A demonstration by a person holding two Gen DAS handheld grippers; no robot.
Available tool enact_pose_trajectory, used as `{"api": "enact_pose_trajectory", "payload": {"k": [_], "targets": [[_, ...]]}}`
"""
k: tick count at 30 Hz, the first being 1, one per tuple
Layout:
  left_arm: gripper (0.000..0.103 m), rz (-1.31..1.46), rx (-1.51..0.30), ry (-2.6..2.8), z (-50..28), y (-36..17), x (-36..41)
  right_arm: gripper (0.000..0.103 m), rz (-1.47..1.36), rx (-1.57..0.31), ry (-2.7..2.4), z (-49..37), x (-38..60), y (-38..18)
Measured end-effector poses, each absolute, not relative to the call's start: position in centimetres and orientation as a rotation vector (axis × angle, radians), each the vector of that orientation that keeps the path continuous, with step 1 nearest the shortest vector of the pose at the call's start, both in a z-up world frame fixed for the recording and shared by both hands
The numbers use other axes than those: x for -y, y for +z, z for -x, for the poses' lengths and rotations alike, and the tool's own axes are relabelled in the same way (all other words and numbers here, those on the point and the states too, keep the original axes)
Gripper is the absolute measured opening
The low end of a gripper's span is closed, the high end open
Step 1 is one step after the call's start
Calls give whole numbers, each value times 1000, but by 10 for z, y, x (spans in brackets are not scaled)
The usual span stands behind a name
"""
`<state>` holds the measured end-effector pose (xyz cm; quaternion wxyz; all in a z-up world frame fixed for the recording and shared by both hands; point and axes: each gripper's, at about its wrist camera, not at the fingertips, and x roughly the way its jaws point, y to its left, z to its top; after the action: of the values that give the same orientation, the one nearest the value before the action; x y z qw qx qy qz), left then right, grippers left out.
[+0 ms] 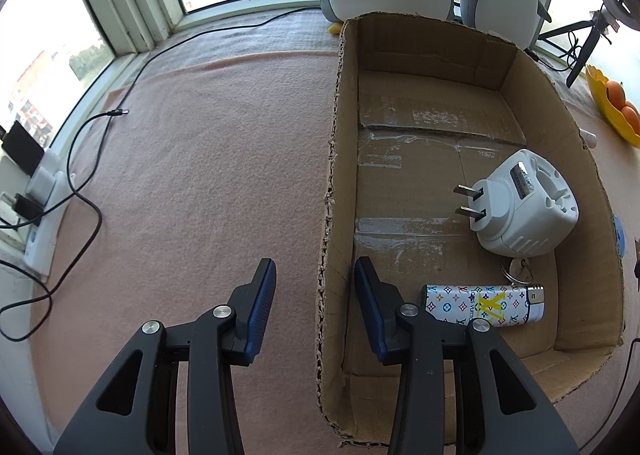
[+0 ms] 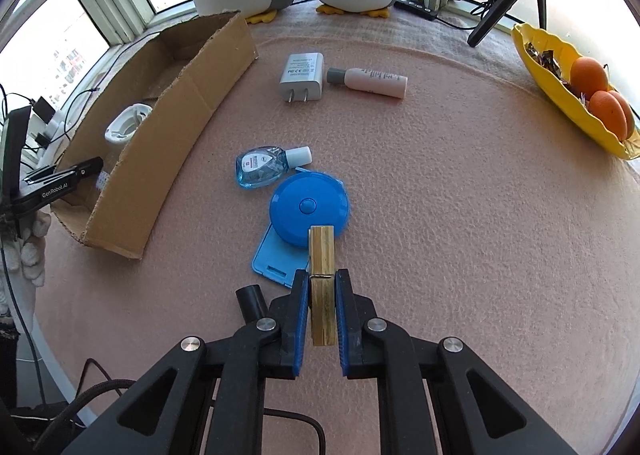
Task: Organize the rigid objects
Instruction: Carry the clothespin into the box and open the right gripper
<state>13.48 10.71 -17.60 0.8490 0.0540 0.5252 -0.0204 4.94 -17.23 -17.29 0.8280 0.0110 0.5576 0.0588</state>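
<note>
though mostly bare, cardboard box (image 1: pixel 344 135): adapter (image 1: pixel 524 207), lighter (image 1: pixel 480 305)

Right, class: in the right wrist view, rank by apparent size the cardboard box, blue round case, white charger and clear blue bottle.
1. cardboard box
2. blue round case
3. white charger and clear blue bottle: too alike to separate.

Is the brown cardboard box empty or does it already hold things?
Not empty. The brown cardboard box holds a white plug adapter and a patterned lighter on its floor.

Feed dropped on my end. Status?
Right gripper shut on wooden clothespin. Left gripper straddles cardboard box wall, gripping it. Box holds travel adapter, lighter. Path clear.
</note>
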Motion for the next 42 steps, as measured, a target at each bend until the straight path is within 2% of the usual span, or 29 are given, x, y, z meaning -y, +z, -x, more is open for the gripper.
{"api": "enact_pose_trajectory", "payload": {"k": [15,42], "targets": [[40,-111,-1107,-43,-135,-175,-106,11,-32,-1058,235,-92,112,-119],[40,-97,-1105,-50,-136,-176,-109,11,3,-1060,266,-179,33,-133]]}}
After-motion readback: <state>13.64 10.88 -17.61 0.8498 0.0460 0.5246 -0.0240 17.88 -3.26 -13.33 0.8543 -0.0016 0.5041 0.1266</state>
